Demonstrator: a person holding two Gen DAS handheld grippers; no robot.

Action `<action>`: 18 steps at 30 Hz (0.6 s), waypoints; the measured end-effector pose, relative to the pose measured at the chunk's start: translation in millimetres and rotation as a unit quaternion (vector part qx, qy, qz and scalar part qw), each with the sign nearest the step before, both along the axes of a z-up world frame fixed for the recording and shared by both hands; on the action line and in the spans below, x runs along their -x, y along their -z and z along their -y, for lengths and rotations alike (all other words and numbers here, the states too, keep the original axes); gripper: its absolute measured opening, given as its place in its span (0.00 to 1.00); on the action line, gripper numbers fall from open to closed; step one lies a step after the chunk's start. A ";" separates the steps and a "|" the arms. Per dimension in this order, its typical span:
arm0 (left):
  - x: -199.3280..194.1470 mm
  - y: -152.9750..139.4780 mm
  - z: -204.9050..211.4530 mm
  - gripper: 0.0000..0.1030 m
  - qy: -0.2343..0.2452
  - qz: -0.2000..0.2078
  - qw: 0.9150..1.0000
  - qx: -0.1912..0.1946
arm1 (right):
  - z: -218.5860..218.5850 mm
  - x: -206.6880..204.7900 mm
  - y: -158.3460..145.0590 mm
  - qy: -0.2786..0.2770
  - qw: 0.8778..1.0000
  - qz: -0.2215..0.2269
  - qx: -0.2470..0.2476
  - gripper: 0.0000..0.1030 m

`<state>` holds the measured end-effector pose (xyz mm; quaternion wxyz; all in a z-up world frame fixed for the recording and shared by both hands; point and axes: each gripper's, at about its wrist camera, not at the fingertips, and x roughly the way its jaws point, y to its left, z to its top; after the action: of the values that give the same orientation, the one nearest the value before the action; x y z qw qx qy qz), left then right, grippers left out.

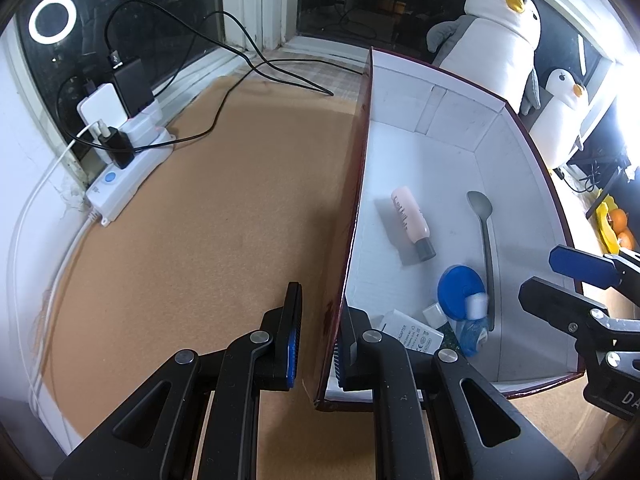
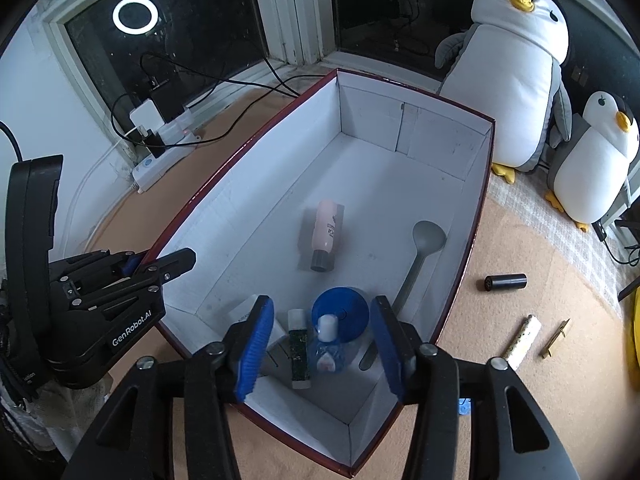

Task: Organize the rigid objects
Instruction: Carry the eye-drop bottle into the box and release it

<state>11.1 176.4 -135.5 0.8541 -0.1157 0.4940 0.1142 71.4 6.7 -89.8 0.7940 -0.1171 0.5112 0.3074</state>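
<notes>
Your left gripper [image 1: 316,344] is clamped on the left wall of the box [image 1: 352,208]; your right gripper [image 2: 322,350] hangs spread and empty over the box's near end. Inside the box lie a blue bottle [image 2: 326,354], a blue disc [image 2: 342,308], a pink bottle [image 2: 326,230] and a spoon [image 2: 420,254].

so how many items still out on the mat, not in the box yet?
3, all right of the box: black cylinder nearest it, patterned tube below that, small brass clip beside the tube. The grippers may hide others near the bottom edge.
</notes>
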 end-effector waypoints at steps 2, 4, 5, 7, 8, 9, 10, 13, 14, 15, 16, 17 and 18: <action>-0.3 0.1 -0.4 0.12 0.000 -0.001 1.000 -0.001 | -0.1 0.1 -0.4 0.000 1.000 0.001 -0.001 0.49; -0.4 0.1 -0.4 0.12 0.000 -0.001 1.000 -0.001 | 1.4 0.1 -1.7 0.001 1.000 0.002 -0.004 0.50; -0.5 0.1 -0.4 0.12 0.000 -0.001 1.000 -0.001 | 1.9 0.0 -2.7 0.003 1.000 0.002 -0.006 0.50; -0.8 0.0 -0.3 0.12 0.000 -0.002 1.000 -0.003 | 5.6 -0.9 -6.3 0.007 1.000 0.002 -0.014 0.50; -1.2 -0.1 -0.1 0.12 0.000 -0.003 1.000 -0.004 | 6.8 -1.0 -7.7 0.008 1.000 0.003 -0.016 0.50; -1.5 -0.5 0.0 0.12 0.000 -0.003 1.000 -0.005 | 9.2 -1.7 -9.9 0.011 1.000 0.004 -0.020 0.50; -2.0 -0.8 0.8 0.12 0.000 -0.003 1.000 -0.005 | 12.9 -2.7 -12.5 0.015 1.000 0.006 -0.025 0.50; -3.7 -1.5 2.8 0.12 0.001 -0.005 1.000 -0.009 | 24.4 -5.9 -19.8 0.027 0.999 0.008 -0.038 0.50; -4.4 -1.6 3.7 0.12 0.002 -0.006 1.000 -0.010 | 28.6 -7.1 -22.0 0.031 0.999 0.009 -0.042 0.50; -5.1 -1.7 4.3 0.12 0.002 -0.007 1.000 -0.011 | 34.8 -8.9 -24.9 0.037 0.998 0.011 -0.046 0.50; -5.9 -1.8 4.8 0.12 0.003 -0.007 1.000 -0.012 | 39.0 -10.9 -26.6 0.043 0.998 0.011 -0.048 0.50; -6.5 -2.2 5.2 0.12 0.002 -0.008 1.000 -0.013 | 45.1 -12.6 -28.3 0.049 0.997 0.012 -0.052 0.50; -7.3 -2.6 5.1 0.12 0.001 -0.008 1.000 -0.014 | 52.7 -14.7 -29.8 0.059 0.997 0.012 -0.056 0.50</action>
<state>18.4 171.3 -133.0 0.8516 -0.1021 0.4998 0.1208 86.1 -46.1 -60.0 0.8219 -0.0456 0.4898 0.2872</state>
